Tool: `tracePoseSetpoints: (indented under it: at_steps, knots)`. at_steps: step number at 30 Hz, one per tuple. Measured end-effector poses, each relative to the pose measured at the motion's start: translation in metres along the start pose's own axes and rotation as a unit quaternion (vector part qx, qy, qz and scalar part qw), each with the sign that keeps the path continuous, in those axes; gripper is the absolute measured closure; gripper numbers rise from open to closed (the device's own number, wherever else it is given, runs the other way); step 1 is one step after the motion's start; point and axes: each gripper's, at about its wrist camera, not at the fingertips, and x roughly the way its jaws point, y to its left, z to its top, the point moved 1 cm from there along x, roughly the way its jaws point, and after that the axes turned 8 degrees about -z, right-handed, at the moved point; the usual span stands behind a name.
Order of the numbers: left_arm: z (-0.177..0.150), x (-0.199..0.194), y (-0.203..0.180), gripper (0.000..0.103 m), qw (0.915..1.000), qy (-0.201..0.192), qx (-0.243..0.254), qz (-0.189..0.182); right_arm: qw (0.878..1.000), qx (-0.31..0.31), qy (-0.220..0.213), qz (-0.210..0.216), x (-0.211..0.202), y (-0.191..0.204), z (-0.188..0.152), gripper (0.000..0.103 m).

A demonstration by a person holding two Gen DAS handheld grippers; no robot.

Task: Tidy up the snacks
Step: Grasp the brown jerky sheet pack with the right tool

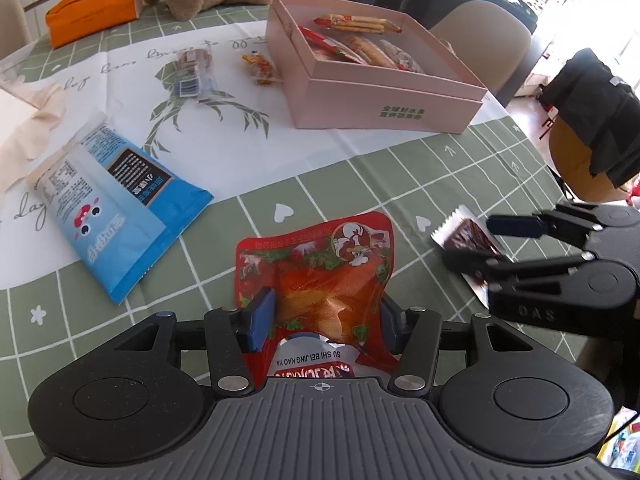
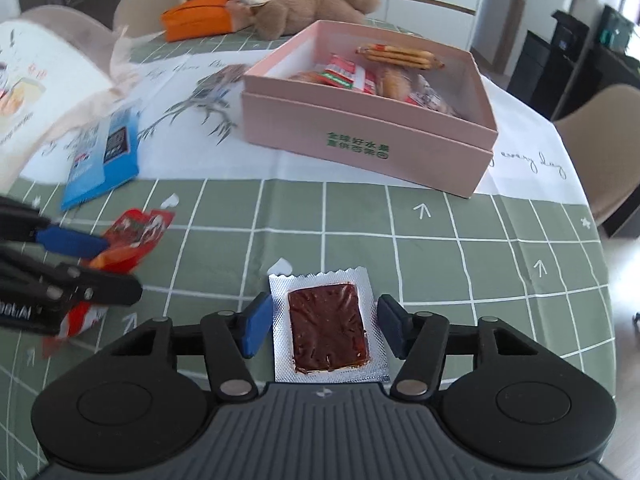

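Slippage is the main risk: the left tool (image 1: pixel 326 320) pinches a puffy red packet (image 1: pixel 316 272) low in frame, the right tool (image 2: pixel 320 326) narrowly brackets a foil sachet (image 2: pixel 328 328) by its slick edges, its grip unclear; both could drop before reaching the pink box (image 1: pixel 384 92) at upper right

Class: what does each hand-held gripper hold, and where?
Left hand-held gripper: red snack packet, pinched across its lower sides. Right hand-held gripper: silver sachet, by its side edges.
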Motion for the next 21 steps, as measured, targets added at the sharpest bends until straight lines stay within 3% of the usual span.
tracePoseSetpoints:
  at_steps: [11, 14, 21]
  knots:
    - [-0.001, -0.004, -0.009, 0.047, 0.9998, -0.015, -0.005, -0.014, 0.998, 0.065, 0.018, -0.013, -0.016, -0.037, -0.019, 0.051]
    - [-0.004, -0.001, -0.009, 0.047, 0.9997, -0.007, -0.008, -0.023, 0.998, 0.062, 0.03, -0.009, -0.013, -0.038, -0.024, 0.046]
    - [-0.001, 0.005, -0.008, 0.045, 0.9997, 0.003, -0.015, -0.02, 0.998, 0.06, 0.015, -0.013, -0.014, -0.035, -0.034, 0.039]
